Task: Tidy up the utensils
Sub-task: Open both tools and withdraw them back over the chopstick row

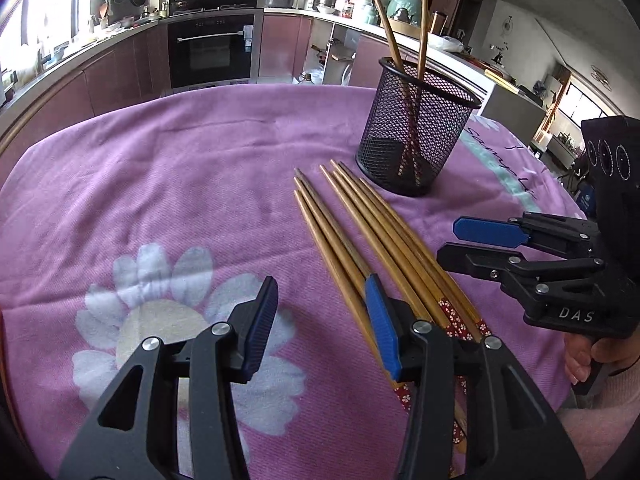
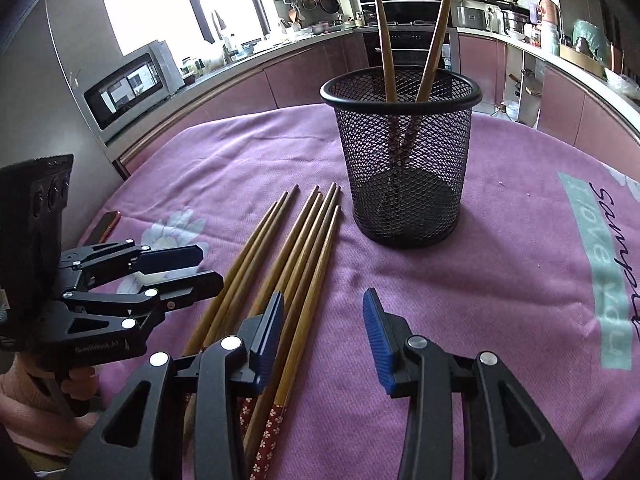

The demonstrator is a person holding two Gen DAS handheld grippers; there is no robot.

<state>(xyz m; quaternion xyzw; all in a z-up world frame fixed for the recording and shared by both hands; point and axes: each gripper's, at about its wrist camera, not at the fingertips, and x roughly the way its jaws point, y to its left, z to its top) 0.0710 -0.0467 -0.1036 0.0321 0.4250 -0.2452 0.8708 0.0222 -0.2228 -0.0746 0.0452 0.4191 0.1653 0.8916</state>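
I saw a pile of wooden chopsticks (image 1: 360,240) lying flat on the purple cloth (image 1: 180,184). Their thin tips pointed toward the black mesh cup (image 1: 416,132), and their red flowery ends were near me. In the left wrist view the pile ran from about 6 o'clock up toward the cup at 1 o'clock.

Two more chopsticks (image 2: 408,40) stood in the cup, leaning apart like a V. The cup stood upright, just past the tips of the pile.

My left gripper (image 1: 320,320) had its jaws apart, and nothing was between them. Its right finger was over the pile, but I could not tell if it touched. The rest of it was over the white flower (image 1: 160,320) on the cloth.

My right gripper (image 2: 324,336) had its jaws apart too, holding nothing. Only bare cloth lay between its blue pads (image 2: 376,340). Its left finger was over the right edge of the pile.

In the right wrist view, a dark flat thing (image 2: 105,226) lay at 9 o'clock.
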